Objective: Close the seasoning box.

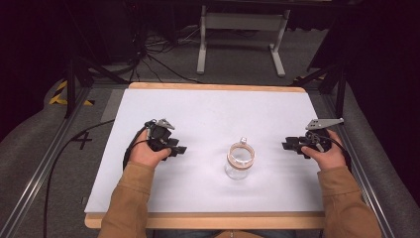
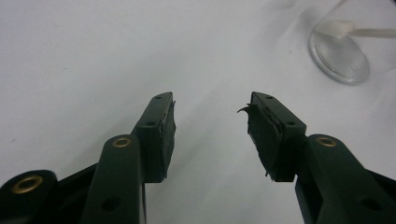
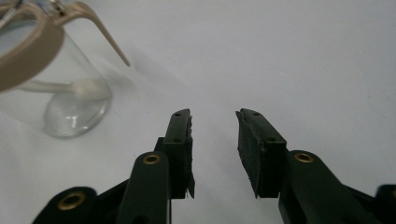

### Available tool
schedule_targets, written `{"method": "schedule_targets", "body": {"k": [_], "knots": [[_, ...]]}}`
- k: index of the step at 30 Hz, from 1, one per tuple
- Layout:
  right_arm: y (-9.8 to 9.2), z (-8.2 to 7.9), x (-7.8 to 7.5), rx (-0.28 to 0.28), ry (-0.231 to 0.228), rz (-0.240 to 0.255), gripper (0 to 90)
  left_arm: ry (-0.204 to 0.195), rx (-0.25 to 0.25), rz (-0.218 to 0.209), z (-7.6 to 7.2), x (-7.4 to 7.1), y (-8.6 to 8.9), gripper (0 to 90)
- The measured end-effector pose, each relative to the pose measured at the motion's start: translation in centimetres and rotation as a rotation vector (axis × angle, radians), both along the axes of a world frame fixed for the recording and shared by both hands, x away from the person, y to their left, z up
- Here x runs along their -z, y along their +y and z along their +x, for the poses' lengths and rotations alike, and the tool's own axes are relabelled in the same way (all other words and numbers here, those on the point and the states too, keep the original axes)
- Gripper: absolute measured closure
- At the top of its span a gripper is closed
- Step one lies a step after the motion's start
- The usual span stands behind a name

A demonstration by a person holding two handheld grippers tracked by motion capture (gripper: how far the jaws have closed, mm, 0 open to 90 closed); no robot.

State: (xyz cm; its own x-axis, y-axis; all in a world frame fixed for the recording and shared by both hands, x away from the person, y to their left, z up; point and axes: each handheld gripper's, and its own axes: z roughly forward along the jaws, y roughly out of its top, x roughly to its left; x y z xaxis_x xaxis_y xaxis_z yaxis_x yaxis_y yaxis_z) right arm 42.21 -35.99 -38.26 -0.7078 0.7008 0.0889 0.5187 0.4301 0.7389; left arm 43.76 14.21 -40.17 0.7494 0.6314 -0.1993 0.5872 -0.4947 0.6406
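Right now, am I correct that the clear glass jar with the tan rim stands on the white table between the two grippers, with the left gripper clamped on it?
Not quite: the left gripper is open with nothing between its jaws, as the left gripper view shows. The jar does stand on the white table between the two grippers, apart from both.

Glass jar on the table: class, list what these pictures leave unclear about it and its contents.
- Glass jar, high view: too small to identify the white item inside or the metal clasp at the rim.
- Left gripper view: jar cut off by the top edge; base alone visible.
- Right gripper view: jar cut off by the left edge; the lid's far side is hidden.
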Motion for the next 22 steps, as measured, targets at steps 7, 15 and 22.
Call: {"method": "schedule_targets", "body": {"k": [7,15,22], "knots": [[-1.1,1.1,2.3,0.008,0.022,-0.069,60.5,0.032,-0.032,0.072,0.7,1.8,0.6,48.7],[-1.6,1.5,3.7,0.031,0.044,-0.091,60.5,0.051,-0.035,0.072,1.0,2.5,0.9,48.1],[-1.6,1.5,3.4,0.035,0.02,-0.069,59.4,0.026,-0.04,0.069,0.9,2.4,0.9,45.4]]}}
